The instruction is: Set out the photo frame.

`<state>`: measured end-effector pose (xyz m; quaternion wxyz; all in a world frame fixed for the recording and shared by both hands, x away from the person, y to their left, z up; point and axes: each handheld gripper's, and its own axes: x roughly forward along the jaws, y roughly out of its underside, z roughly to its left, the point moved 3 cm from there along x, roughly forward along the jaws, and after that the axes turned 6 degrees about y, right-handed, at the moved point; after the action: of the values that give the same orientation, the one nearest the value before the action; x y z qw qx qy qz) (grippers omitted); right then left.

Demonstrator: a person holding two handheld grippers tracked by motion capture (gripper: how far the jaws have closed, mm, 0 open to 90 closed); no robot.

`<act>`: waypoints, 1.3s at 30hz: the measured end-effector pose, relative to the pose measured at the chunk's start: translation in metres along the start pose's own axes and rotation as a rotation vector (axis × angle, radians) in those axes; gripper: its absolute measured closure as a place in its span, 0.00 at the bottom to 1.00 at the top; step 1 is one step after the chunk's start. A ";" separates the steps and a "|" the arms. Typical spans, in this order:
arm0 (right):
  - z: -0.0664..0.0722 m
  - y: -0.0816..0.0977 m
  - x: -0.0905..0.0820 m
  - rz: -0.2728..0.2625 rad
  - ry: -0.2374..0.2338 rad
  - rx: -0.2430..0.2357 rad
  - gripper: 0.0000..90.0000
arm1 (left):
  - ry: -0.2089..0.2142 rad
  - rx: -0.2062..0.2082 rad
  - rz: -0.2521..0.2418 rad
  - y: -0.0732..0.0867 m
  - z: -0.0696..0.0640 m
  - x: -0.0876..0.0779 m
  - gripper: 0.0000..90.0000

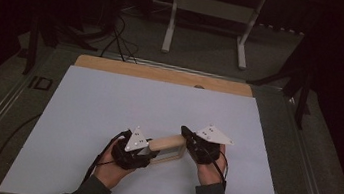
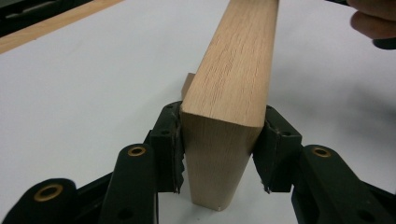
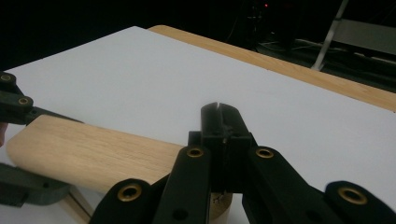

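We hold a wooden block (image 1: 169, 145) between us, low over the white tabletop (image 1: 108, 104) near its front edge. The left gripper (image 2: 219, 154) has its fingers (image 2: 170, 149) on either side of one end of the block; the left pad lies against the wood, while a sliver of gap shows at the right pad, so we judge this hold loose. The right gripper (image 3: 223, 140) has its fingers pressed together, their tips resting on top of the block's other end rather than around it.

The risk, as we see it, is that the block tips or slides out of the left gripper, since the right one only presses down and cannot catch it.

The block is pale, smooth-sanded wood with fine straight grain, a long flat slab with rounded edges and corners. A thinner wooden piece (image 1: 172, 156) sits beneath it. The tabletop is matte white, with a bare wooden strip (image 1: 163, 74) along the far edge.
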<state>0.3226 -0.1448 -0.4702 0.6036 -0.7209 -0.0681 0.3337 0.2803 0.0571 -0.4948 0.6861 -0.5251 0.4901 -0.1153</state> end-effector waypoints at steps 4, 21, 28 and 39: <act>-0.001 0.000 -0.001 0.006 0.003 0.012 1.00 | -0.028 -0.033 -0.009 0.001 0.005 0.000 0.61; -0.004 0.002 -0.004 -0.003 -0.017 0.030 0.93 | -0.044 -0.103 -0.043 0.003 0.015 -0.002 0.65; -0.007 0.000 -0.010 -0.014 -0.065 0.012 0.79 | -0.042 -0.108 -0.044 0.003 0.015 -0.002 0.64; -0.007 0.000 -0.017 0.004 -0.116 -0.032 0.55 | -0.034 -0.115 -0.044 0.003 0.016 -0.001 0.64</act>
<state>0.3134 -0.1596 -0.4634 0.5863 -0.7102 -0.1068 0.3749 0.2911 0.0691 -0.4973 0.6603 -0.5763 0.4724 -0.0931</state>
